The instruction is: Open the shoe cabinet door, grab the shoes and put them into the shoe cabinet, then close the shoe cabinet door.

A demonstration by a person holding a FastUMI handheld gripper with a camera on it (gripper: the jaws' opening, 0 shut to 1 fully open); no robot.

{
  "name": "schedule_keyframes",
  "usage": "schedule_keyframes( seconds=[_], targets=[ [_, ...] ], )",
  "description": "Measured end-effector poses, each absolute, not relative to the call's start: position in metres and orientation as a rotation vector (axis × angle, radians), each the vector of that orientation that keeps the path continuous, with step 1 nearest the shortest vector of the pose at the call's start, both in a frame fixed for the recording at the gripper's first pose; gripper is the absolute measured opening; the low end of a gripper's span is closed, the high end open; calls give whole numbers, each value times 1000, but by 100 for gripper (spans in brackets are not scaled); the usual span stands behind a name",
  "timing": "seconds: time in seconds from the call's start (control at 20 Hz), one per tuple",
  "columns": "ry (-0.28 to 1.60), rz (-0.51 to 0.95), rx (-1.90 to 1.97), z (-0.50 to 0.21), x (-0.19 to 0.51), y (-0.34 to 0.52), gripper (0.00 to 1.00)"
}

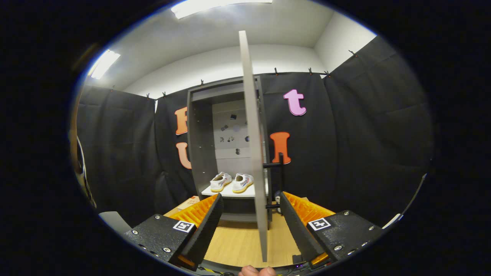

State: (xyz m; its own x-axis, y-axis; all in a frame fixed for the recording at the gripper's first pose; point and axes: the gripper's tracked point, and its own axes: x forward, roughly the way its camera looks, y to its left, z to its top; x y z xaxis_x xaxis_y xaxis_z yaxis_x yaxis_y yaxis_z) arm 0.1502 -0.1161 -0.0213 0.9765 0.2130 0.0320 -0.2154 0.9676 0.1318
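A tall grey shoe cabinet (200, 145) stands against the booth wall with its door (253, 145) swung open, edge-on toward me. A pair of white shoes (232, 182) sits side by side on the cabinet's white shelf (239, 193). The door's black handle (277, 165) sticks out on its right side. My gripper (251, 199) is open, and the door's lower edge stands between its fingers without either finger pressing on it. The shoes lie beyond the fingers, left of the door.
The wooden floor (239, 241) runs from the fingers to the cabinet base. A cardboard box (188, 203) lies on the floor left of the cabinet. A fingertip of a hand (257, 271) shows just behind the gripper.
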Motion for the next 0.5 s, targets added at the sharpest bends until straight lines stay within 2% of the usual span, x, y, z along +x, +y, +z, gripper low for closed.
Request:
schedule_keyframes(
  seconds=[0.3, 0.5],
  targets=[
    [-1, 130, 135, -35, 194, -161, 92],
    [25, 171, 161, -41, 205, -149, 93]
  ],
)
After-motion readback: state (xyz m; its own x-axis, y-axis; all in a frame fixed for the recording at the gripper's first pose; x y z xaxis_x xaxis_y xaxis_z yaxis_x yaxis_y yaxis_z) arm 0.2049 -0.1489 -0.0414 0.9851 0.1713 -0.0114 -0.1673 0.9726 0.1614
